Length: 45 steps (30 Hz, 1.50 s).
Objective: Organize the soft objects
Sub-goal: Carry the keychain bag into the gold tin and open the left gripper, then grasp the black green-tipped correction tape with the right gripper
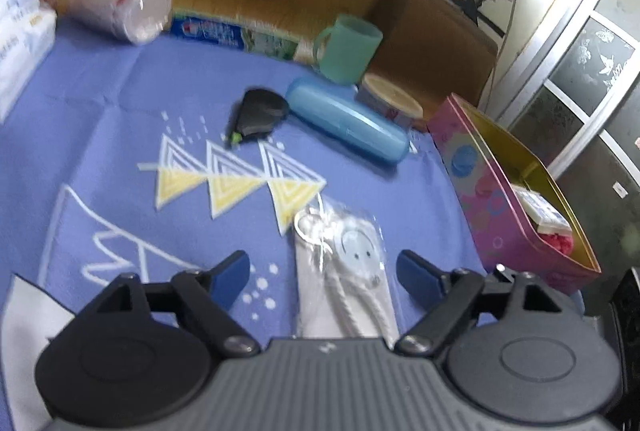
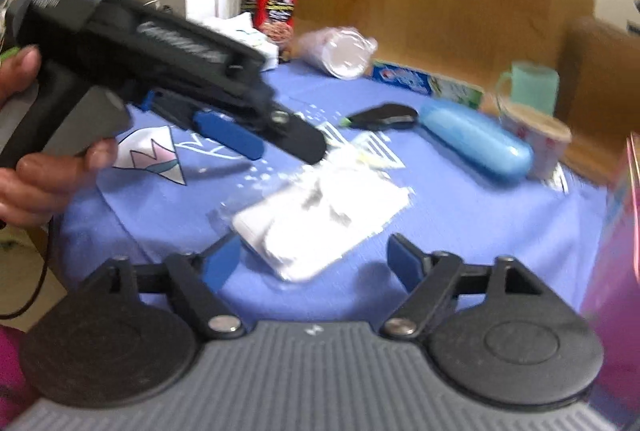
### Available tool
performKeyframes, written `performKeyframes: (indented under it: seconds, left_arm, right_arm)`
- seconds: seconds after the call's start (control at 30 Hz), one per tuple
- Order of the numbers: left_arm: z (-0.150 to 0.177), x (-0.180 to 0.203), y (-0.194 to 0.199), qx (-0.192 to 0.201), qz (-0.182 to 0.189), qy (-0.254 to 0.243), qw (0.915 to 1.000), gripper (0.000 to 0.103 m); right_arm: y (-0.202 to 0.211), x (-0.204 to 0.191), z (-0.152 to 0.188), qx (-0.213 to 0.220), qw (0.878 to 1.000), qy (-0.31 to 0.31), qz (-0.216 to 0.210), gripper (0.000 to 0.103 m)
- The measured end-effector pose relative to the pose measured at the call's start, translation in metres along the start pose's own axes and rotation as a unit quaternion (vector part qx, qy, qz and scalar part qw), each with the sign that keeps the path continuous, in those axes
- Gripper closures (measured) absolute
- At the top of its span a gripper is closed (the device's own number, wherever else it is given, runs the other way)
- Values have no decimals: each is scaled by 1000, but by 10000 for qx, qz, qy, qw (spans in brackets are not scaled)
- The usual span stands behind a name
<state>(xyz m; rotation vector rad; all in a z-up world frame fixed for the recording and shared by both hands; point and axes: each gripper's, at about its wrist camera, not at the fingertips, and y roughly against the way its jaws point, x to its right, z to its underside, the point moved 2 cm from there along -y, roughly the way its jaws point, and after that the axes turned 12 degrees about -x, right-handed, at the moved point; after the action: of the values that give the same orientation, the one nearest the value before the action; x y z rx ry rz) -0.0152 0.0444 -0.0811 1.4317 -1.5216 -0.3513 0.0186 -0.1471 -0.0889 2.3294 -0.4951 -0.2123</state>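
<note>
**both tools wide over the bagged white mask**

you are holding the left tool [image 1: 323,273] wide apart, with nothing pressed between its blue pads. the bagged white mask [image 1: 346,273] is lying flat on the blue cloth [image 1: 100,103] of the bench, between those pads but not touching either one. your right tool [image 2: 314,257] is also standing wide and carrying nothing, and the same bagged white mask [image 2: 320,217] is lying just ahead of it. the pink tin [image 1: 520,215] is sitting open at the bench's right edge, close beside the mask, already holding some small packs; it looks like the likely place for soft things.

you are probably lining up the pick. the wrapper is slick and flat, so you should be lowering one tool until a pad slides under an edge, then closing across the narrow width, not the long side. catching the mask itself, not just the loose film, will keep it from slipping out. keep the other tool clear, as both are crowding the same spot. the blue case [image 1: 348,119] and black mouse [image 1: 260,111] are lying well apart and need no care.
</note>
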Motion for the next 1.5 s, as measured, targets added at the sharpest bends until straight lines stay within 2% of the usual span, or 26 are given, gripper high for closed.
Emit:
performKeyframes:
  seconds: [0.07,0.17,0.2,0.3,0.43,0.63,0.77,0.93,1.0,1.07,1.1,1.17,1.2,1.27,1.4,1.5]
  left_arm:
    - [2,2,-7,-59,121,3,9999,22]
    - [3,11,-14,-49,175,-147,9997,42]
    - [3,16,-16,-67,188,-159,9997,44]
    - [1,22,-14,-2,-38,-166,9999,44]
    - [-9,26,-1,168,267,-127,9994,44]
    - [-37,71,7,382,386,-665,9963,44]
    - [-60,116,0,384,612,-1114,9912,44]
    - [-83,193,-24,415,980,-1919,9756,43]
    - [-92,221,-45,297,1160,-2081,9707,39]
    - [-100,239,-69,183,1214,-2084,9703,35]
    - [-103,246,-83,159,1107,-2038,9726,34]
    - [-104,246,-98,73,895,-1891,9778,34]
    - [-101,240,-100,29,918,-1823,9790,34]
    - [-97,227,-99,-25,996,-1782,9789,34]
    - [-88,183,-80,111,714,-1724,9824,33]
    - [-81,132,-59,293,345,-1499,9877,30]
  right_arm:
    - [-1,4,2,-104,9997,-158,-129,17]
    - [-4,-3,4,-157,9997,-128,-127,15]
    - [-7,-8,1,-165,9998,-32,-87,17]
    - [-14,-12,-4,-93,9999,-51,38,17]
    - [-8,-5,-3,144,9996,-231,86,17]
    - [16,14,-9,661,9955,-531,415,18]
    - [43,39,-11,1013,9883,-788,820,18]
    - [87,83,-3,1427,9699,-1131,1617,18]
    - [101,103,3,1484,9618,-1283,1910,18]
    - [111,126,11,1485,9520,-1444,2253,18]
    - [113,138,15,1439,9465,-1501,2468,18]
    - [107,165,23,1081,9308,-1683,3059,18]
    - [108,176,31,962,9216,-1839,3280,18]
    - [119,189,46,1101,9175,-2181,3139,18]
    - [136,191,58,1421,9104,-2429,3033,19]
    - [142,181,52,1695,9164,-2454,2670,26]
